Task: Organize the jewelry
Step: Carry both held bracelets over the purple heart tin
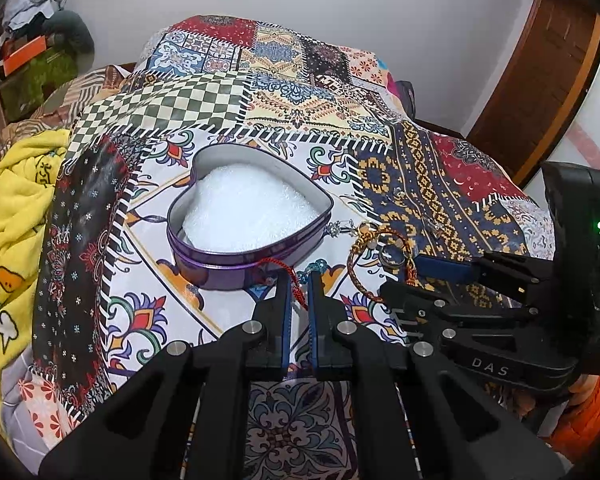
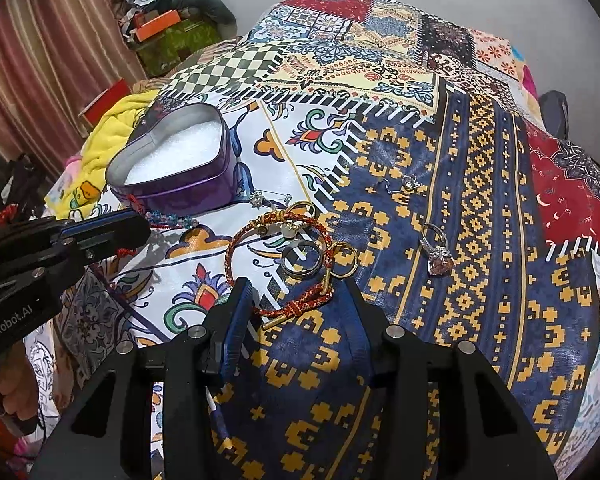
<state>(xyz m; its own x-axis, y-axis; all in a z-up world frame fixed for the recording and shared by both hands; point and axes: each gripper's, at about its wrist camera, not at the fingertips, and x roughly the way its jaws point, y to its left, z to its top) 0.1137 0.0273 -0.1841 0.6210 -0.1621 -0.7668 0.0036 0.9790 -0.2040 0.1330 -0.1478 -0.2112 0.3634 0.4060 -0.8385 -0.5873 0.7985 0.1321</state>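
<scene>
My left tongs (image 1: 299,280) sit with their blue-lined fingers almost together, only a thin gap between them, and a red cord (image 1: 300,294) runs through that gap; whether they truly pinch it I cannot tell. Their tips stand just in front of the purple heart-shaped tin (image 1: 220,268), my landmark here, which rests open on the patchwork bedspread (image 1: 80,240) with white padding (image 1: 248,208) filling its inside. A small blue beaded piece (image 2: 172,220) lies against the tin's near wall by those tips.

My right tongs (image 2: 296,292) are spread wide apart, holding nothing. Between their tips, to the right of the tin and nearer to me, lies the tail of a red and gold braided bracelet (image 2: 236,248). Inside that bracelet's loop sits a dark band ring (image 2: 302,262), and a thin gold ring (image 2: 346,264) lies touching the loop's right side. Farther right of the tin, well apart from it, a silver ring with a pale stone (image 2: 438,254) lies on the blue and gold patch. Just beside the tin's right corner lies a small sparkling pendant (image 2: 257,199) on a fine chain. Beyond the stone ring, a pair of small earrings (image 2: 406,184) rests on the same blue patch.

Left of the tin a yellow blanket (image 1: 16,208) is bunched up.
</scene>
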